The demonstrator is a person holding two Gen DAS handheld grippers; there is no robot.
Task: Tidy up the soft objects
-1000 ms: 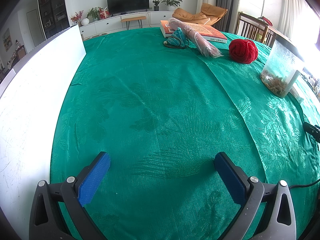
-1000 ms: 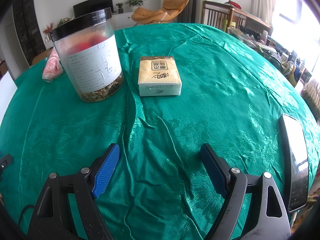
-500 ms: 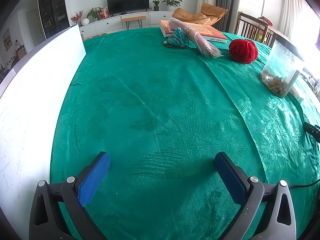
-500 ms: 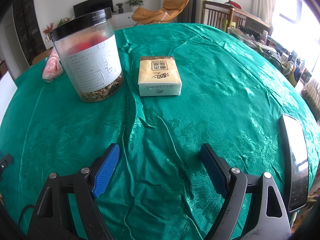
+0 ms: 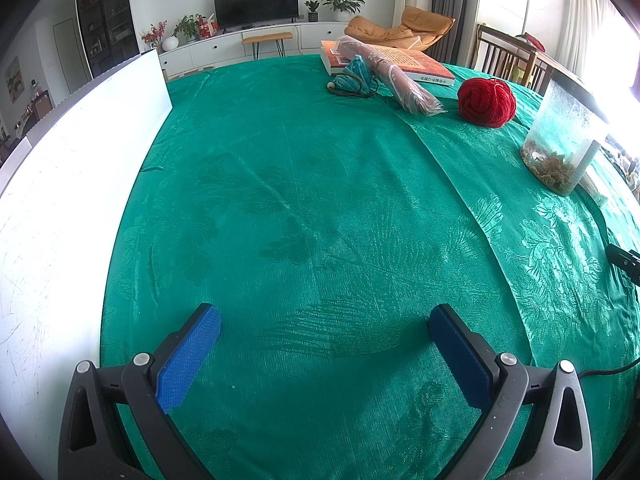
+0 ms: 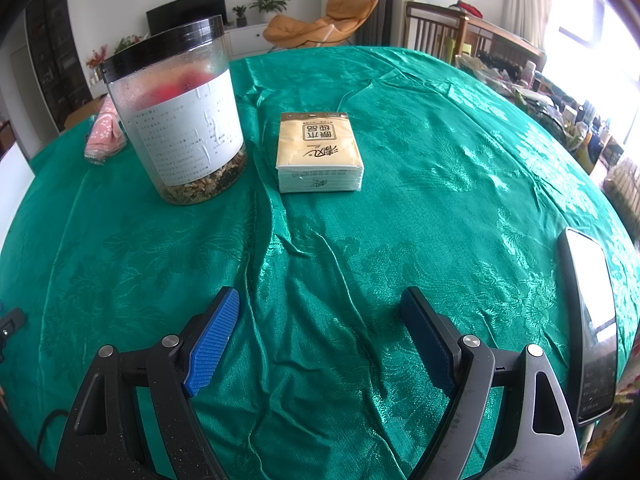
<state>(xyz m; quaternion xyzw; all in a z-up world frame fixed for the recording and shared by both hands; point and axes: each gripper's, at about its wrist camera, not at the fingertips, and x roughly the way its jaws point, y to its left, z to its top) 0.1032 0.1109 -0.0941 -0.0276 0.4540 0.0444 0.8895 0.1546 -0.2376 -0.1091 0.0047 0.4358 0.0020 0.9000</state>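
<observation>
left gripper (image 5: pixel 324 316) hangs with jaws wide apart, nothing between them, over bare green tablecloth (image 5: pixel 320 200); red yarn ball (image 5: pixel 487 102) sits upper right. right gripper (image 6: pixel 320 304) is likewise spread and empty, jar (image 6: pixel 180 120) upper left, tissue pack (image 6: pixel 318 152) centre, just right of it.

A lidded jar (image 6: pixel 180 120), perhaps of dried food, stands near a phone (image 6: pixel 592 320).

Bare cloth (image 5: pixel 304 208) ahead (wide) – jar (image 6: pixel 180 120), tissue pack (image 6: pixel 318 152) block beyond.
</observation>
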